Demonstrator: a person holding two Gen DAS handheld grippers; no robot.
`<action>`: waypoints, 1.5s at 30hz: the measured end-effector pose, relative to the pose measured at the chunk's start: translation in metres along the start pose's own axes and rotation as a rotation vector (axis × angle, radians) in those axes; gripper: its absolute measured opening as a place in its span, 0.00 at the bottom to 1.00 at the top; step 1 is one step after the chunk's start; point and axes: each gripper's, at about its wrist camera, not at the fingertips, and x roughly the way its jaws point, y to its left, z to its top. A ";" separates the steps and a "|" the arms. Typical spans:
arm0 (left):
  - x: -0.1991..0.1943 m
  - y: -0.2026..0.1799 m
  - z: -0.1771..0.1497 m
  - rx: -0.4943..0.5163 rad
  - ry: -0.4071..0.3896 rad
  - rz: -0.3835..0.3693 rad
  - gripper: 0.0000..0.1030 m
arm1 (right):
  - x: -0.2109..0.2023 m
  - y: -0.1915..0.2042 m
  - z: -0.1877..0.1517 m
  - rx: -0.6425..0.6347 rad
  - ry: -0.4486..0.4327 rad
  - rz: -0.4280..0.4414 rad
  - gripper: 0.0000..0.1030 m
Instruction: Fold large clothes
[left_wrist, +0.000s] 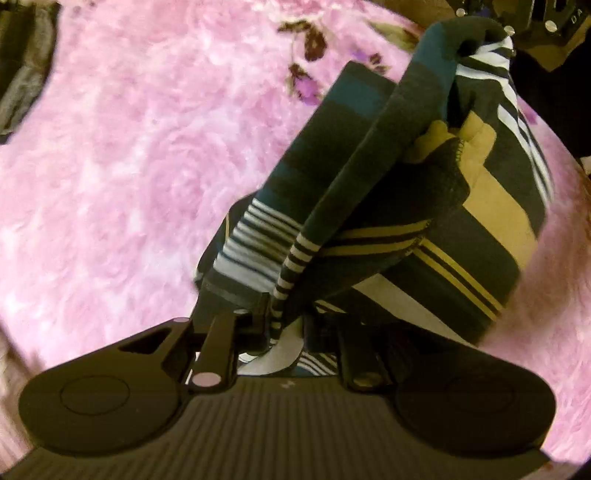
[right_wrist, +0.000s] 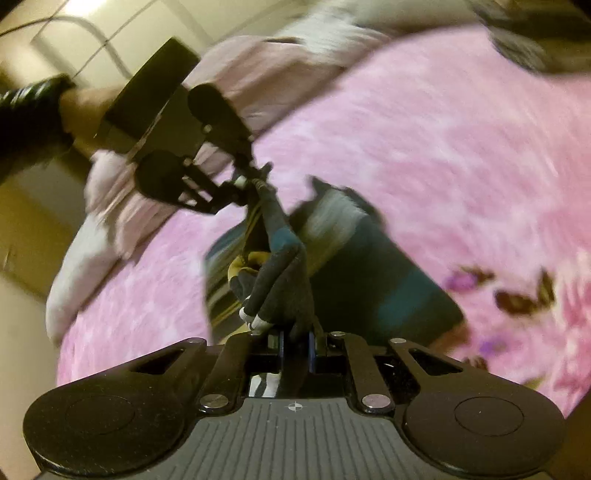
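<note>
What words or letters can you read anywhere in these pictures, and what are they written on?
"DA": pale letters on the black right gripper body, at the top right corner of the left wrist view. They run off the edge, so the word may be cut short.

No readable text on the striped garment, the pink blanket or the left gripper. The right wrist view is motion-blurred, and nothing there reads as writing.
</note>
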 end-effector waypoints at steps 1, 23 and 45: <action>0.009 0.002 0.003 -0.003 -0.001 -0.014 0.14 | 0.003 -0.015 0.002 0.048 -0.003 -0.007 0.08; 0.029 0.050 -0.097 -0.976 -0.263 0.040 0.26 | 0.018 -0.063 0.004 0.355 -0.093 -0.197 0.10; -0.033 -0.034 -0.133 -0.976 -0.227 0.169 0.26 | -0.029 0.013 -0.019 0.218 -0.132 -0.234 0.45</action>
